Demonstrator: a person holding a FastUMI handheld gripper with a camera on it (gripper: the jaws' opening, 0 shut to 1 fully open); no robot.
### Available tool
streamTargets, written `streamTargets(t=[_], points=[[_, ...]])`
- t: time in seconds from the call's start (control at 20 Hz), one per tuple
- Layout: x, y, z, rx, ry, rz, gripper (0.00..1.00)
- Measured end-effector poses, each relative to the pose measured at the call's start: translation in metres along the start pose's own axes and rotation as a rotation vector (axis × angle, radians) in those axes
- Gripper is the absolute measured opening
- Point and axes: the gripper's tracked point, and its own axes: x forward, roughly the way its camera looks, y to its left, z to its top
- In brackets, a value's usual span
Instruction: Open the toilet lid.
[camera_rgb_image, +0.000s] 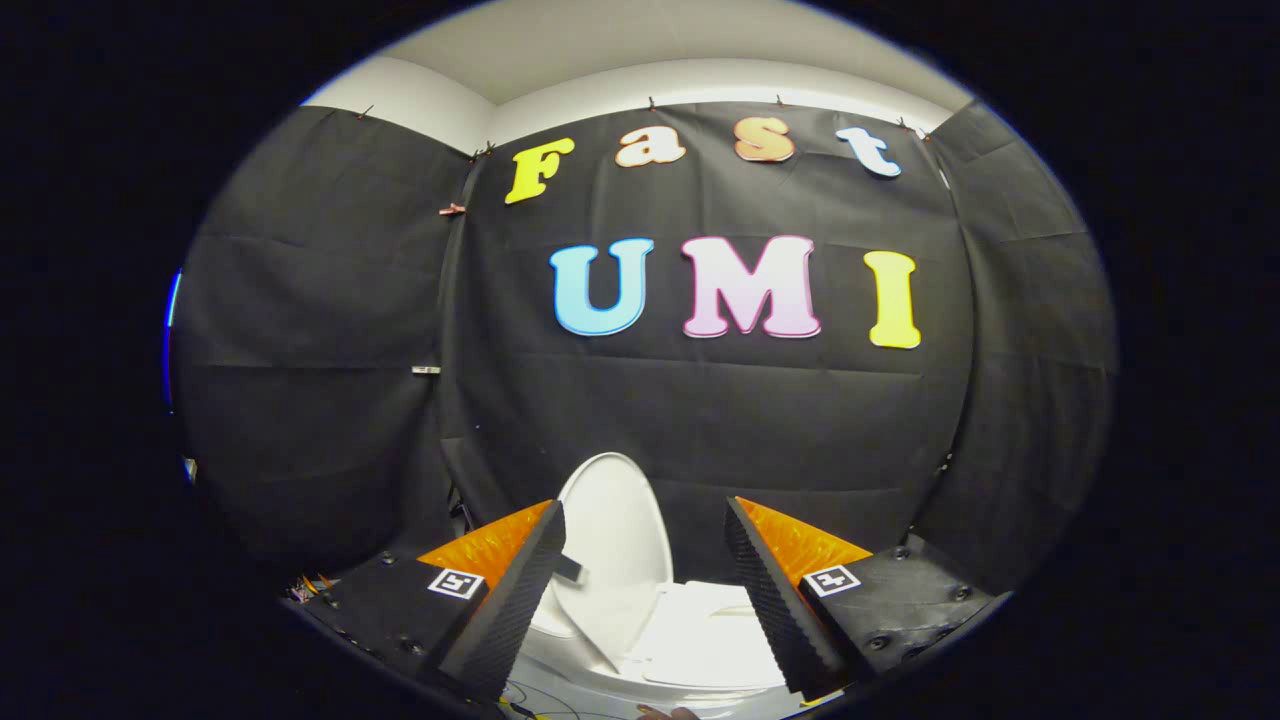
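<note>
Toilet lid (612, 530) raised and leaning back, seen between the spread fingers of the gripper (645, 600).

Fingers set wide apart, clamped on nothing, pointing toward 12 o'clock. Lid standing just beyond the fingertips at roughly 11 o'clock, nearer the left finger, its long axis running almost upright and tipped back toward the black cloth wall (300, 400). Pale seat and bowl rim (700, 640) lying low in the gap between the fingers, toward 1 o'clock of the lid's foot. Small dark tab (568, 568) on the lid's left edge, close beside the left fingertip; contact not discernible. Judged near the end of the opening swing, or past it. Hinge line, lower left of the lid and most of the bowl masked by the fingers; floor and cables at 6 o'clock too cramped to make out.
</note>
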Motion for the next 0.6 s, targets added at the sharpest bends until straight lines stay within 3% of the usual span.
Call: streamTargets(t=[0.6], points=[[-0.076,-0.143,0.040,-0.020,-0.112,-0.171,1.00]])
